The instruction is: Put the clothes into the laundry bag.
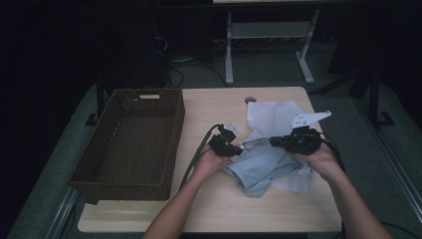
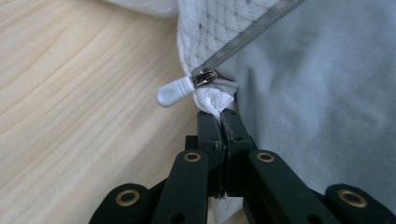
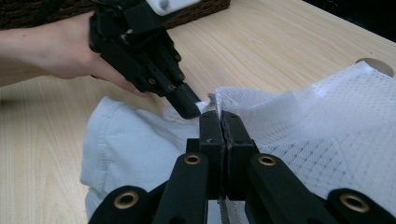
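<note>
A light blue garment [image 1: 259, 167] with a white mesh lining [image 1: 271, 117] lies crumpled on the wooden table [image 1: 209, 209]. My left gripper [image 1: 240, 149] is shut on the garment's mesh edge just below the zip. In the left gripper view its jaws [image 2: 222, 114] pinch the fabric under the white zip pull [image 2: 173, 91]. My right gripper [image 1: 272, 141] faces it from the right, and its jaws [image 3: 219, 116] are shut on the zip edge of the mesh [image 3: 327, 130]. The left gripper's tips [image 3: 189, 108] sit almost against them.
A dark woven basket [image 1: 119, 191] stands empty on the table's left side. A round cable hole [image 1: 250, 100] is near the table's far edge. Bare tabletop lies between basket and garment and along the front edge.
</note>
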`<act>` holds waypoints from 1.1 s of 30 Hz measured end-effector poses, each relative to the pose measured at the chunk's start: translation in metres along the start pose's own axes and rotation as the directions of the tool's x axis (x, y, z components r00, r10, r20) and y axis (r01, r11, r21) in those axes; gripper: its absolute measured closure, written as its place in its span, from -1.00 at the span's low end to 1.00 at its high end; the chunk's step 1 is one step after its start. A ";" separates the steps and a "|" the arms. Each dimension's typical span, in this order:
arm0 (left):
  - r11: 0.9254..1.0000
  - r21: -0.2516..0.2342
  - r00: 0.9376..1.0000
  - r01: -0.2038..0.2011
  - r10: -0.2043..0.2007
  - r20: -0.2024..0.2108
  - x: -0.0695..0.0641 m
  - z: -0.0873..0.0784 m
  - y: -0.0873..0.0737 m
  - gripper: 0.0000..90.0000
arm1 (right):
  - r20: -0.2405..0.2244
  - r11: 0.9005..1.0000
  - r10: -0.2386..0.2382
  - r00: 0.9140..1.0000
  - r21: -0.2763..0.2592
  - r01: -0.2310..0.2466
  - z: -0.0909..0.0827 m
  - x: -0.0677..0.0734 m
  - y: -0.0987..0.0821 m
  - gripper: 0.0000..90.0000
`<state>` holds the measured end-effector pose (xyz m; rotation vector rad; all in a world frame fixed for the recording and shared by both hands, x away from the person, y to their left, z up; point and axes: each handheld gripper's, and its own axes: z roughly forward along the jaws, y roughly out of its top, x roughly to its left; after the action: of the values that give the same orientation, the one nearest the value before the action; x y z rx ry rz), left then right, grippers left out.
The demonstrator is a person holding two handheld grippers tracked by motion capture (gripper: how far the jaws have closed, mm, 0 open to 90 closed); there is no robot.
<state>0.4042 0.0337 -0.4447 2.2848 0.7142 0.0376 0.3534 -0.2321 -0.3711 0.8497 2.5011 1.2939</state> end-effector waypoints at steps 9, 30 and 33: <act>1.000 -0.016 1.000 0.010 -0.010 -0.009 -0.011 -0.025 -0.015 0.97 | 0.007 1.000 0.008 1.000 0.010 -0.008 0.003 -0.003 -0.003 0.96; 0.998 -0.046 0.999 0.048 -0.048 0.008 -0.038 -0.057 -0.058 0.97 | -0.027 0.998 0.061 0.998 0.016 -0.060 0.007 0.017 -0.001 0.07; 0.998 -0.046 0.999 0.048 -0.048 0.007 -0.038 -0.057 -0.058 0.97 | -0.022 0.999 0.053 0.998 0.009 -0.052 0.002 0.025 0.002 -0.01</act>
<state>0.3311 0.0850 -0.4340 2.2225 0.7576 0.0248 0.3349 -0.2159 -0.3690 0.9139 2.5187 1.3172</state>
